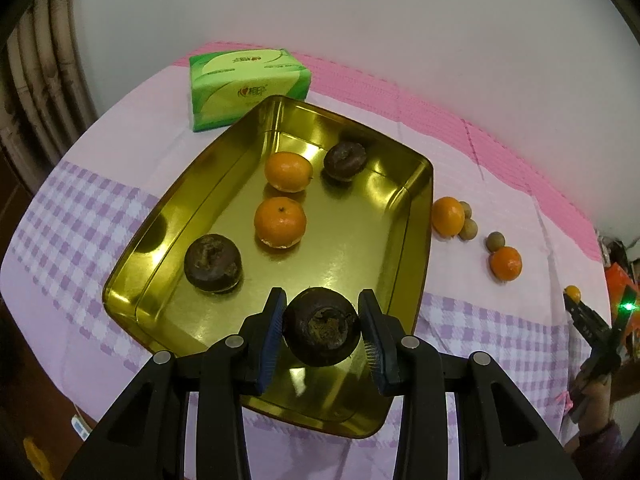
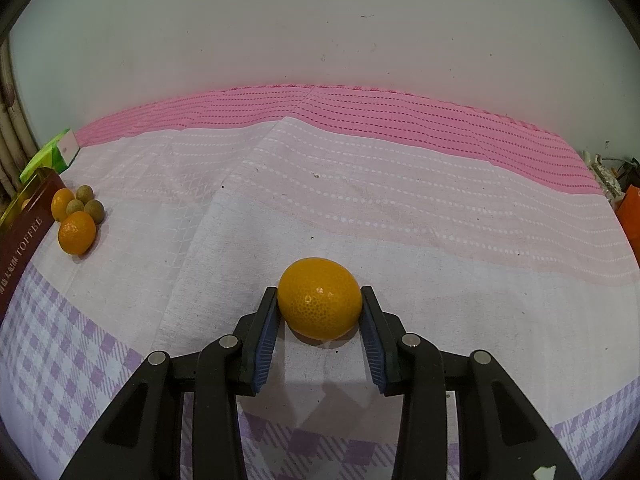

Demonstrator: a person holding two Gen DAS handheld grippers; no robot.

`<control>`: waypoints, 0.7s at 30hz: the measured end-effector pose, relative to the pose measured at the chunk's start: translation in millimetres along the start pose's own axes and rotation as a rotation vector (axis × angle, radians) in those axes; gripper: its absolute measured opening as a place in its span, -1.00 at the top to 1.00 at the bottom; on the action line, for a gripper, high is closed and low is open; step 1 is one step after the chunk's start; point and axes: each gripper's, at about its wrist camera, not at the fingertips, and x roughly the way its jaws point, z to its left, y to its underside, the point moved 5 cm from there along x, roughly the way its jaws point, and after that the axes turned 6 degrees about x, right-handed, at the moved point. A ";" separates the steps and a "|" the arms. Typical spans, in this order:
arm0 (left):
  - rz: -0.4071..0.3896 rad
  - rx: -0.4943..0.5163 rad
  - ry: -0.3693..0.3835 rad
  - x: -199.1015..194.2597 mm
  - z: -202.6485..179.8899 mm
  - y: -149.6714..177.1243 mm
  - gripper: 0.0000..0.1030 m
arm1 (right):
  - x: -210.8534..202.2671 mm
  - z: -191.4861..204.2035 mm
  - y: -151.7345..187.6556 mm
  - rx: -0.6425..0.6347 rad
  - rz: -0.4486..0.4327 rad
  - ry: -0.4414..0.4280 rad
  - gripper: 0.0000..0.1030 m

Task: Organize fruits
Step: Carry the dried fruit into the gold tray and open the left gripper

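My left gripper is shut on a dark brown fruit and holds it above the near end of the gold tray. In the tray lie two oranges and two more dark fruits. My right gripper is shut on an orange that rests on the cloth; it also shows in the left wrist view. Two oranges and a few small brown-green fruits lie beside the tray's wall.
A green tissue pack lies behind the tray, near the wall. The table carries a pink and purple-checked cloth. Clutter stands past the table's right edge. Pipes run at the far left.
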 end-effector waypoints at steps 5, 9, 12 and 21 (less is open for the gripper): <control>-0.001 -0.013 0.038 6.2 -1.5 -6.4 0.26 | -0.1 -0.2 0.0 0.000 0.000 0.000 0.29; 0.011 -0.025 0.056 16.9 -2.6 -20.1 0.26 | -0.1 -0.3 0.0 0.000 0.000 -0.001 0.29; 0.007 -0.032 0.066 23.4 -4.2 -34.7 0.26 | -0.1 0.1 0.1 -0.001 0.000 0.000 0.29; 0.006 0.022 0.048 34.4 -21.4 -54.4 0.26 | -0.2 -0.3 0.0 0.000 0.000 -0.002 0.29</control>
